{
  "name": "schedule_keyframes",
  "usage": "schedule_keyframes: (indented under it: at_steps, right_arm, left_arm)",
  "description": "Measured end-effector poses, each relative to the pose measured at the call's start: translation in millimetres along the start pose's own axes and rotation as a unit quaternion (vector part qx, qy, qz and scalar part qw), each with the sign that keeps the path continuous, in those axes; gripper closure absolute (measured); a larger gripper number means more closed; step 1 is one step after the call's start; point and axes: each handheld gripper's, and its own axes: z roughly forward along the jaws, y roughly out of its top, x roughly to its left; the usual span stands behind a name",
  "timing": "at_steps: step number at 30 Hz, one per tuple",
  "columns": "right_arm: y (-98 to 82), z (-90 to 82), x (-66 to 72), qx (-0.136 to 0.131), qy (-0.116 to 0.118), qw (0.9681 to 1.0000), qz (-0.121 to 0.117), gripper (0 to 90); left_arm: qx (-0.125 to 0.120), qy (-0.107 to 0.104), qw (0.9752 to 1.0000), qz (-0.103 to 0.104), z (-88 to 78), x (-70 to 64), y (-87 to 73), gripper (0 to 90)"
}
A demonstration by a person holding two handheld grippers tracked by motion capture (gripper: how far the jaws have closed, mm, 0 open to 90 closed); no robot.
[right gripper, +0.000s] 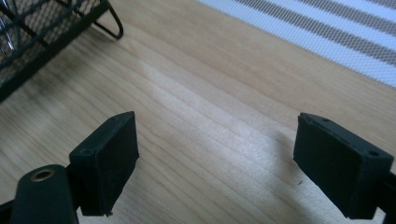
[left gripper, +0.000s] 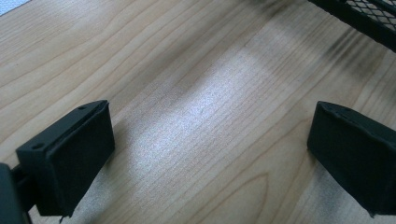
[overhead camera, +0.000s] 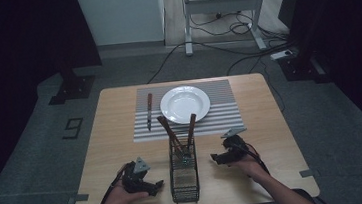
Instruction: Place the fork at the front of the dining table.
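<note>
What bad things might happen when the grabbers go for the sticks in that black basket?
1. The wire basket is tall and narrow, so tugging a wooden-handled utensil sideways might tip it.
2. The two handles lean apart; the left gripper and right gripper, both open, might bump each other.
3. A lifted utensil might knock the plate.

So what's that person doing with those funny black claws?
A person holds a left gripper and a right gripper, both open and empty, low over the wooden table. Between them stands a black mesh basket with two brown-handled utensils. Farther off, a white plate and a knife lie on a striped mat.
</note>
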Motion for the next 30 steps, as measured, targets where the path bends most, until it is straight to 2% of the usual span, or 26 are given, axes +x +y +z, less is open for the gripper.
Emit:
schedule_keyframes:
  at_steps: [5, 7, 17, 22, 27, 29, 30]
  right_arm:
    - [2.6, -8.2, -3.8, -0.019, 0.007, 0.9997, 0.014, 14.0]
    - [3.9, -15.5, -6.1, -0.037, 0.020, 0.9987, 0.028, 14.0]
    - [5.9, -32.5, -14.5, -0.075, 0.026, 0.9962, 0.038, 14.3]
    - [14.8, -39.9, -14.9, -0.093, 0.047, 0.9940, 0.033, 15.3]
    - [28.9, -50.1, -9.8, -0.117, 0.061, 0.9908, 0.029, 16.0]
    - [38.8, -58.5, -4.6, -0.130, 0.074, 0.9884, 0.022, 16.0]
    - [38.8, -58.5, -4.6, -0.130, 0.074, 0.9884, 0.022, 16.0]
  left_arm:
    - [0.000, -0.001, 1.0000, 0.000, -0.1, -0.3, -0.1, 0.7]
    - [-0.001, -0.001, 1.0000, 0.000, -0.2, -0.4, -0.3, 0.7]
    - [0.000, -0.002, 1.0000, 0.001, -0.5, -1.0, -0.8, 0.3]
    - [0.000, -0.003, 1.0000, 0.002, -0.6, -0.9, -0.8, 0.3]
    - [0.000, -0.005, 1.0000, 0.003, -0.9, -0.6, -1.1, 0.3]
    - [0.000, -0.005, 1.0000, 0.003, -1.1, -0.7, -1.4, 0.3]
    - [0.001, -0.005, 1.0000, 0.005, -1.3, -0.5, -1.5, 0.3]
